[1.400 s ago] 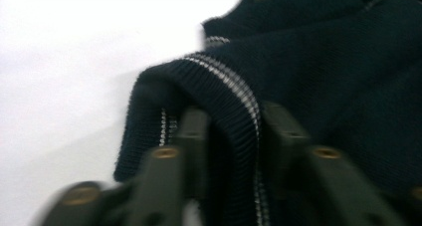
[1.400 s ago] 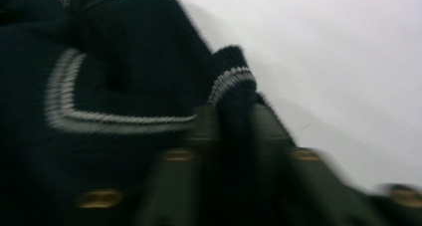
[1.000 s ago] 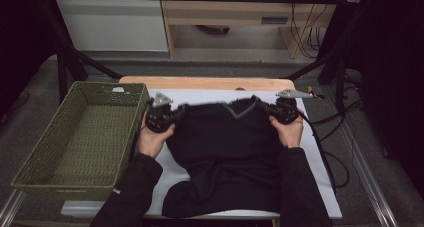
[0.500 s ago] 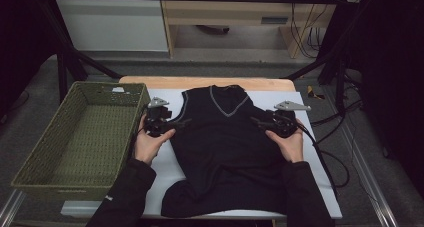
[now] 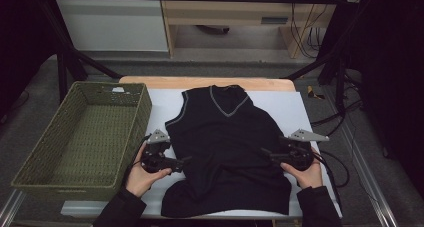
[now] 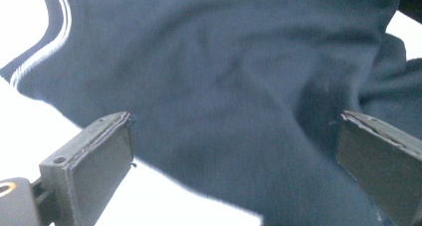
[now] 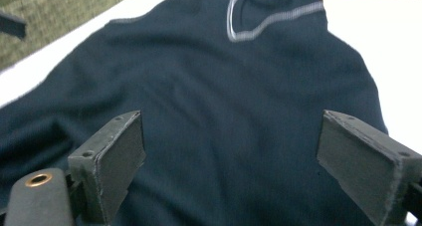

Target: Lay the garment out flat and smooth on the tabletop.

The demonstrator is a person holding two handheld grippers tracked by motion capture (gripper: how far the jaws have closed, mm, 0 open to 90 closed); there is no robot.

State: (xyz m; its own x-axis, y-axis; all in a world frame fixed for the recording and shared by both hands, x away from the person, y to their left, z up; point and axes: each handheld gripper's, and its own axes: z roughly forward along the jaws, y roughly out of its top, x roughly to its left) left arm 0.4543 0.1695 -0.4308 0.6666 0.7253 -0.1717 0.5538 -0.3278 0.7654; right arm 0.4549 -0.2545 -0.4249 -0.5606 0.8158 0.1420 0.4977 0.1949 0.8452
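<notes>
A black sleeveless V-neck vest (image 5: 225, 147) with grey trim lies spread on the white table cover (image 5: 295, 107), neck toward the far edge, its lower part rumpled. My left gripper (image 5: 183, 162) sits at the vest's left edge, pointing right. My right gripper (image 5: 265, 154) sits at its right edge, pointing left. Both have just been opening their jaws and stand open. In the left gripper view the vest (image 6: 224, 76) lies beyond the wide gap of the left gripper (image 6: 234, 161), untouched by the pads. The right gripper (image 7: 231, 161) likewise frames the vest (image 7: 224, 86) without gripping it.
A green woven basket (image 5: 85, 137) with nothing in it stands at the table's left, close to my left hand; its corner (image 7: 50, 17) appears in the right gripper view. Cables (image 5: 330, 162) trail off the right side. Black frame legs (image 5: 62, 67) stand behind the table.
Both grippers let go of the vest's top, opened, and moved back toward the person and down. The vest went from held bunched to lying spread with its neck at the far side.
</notes>
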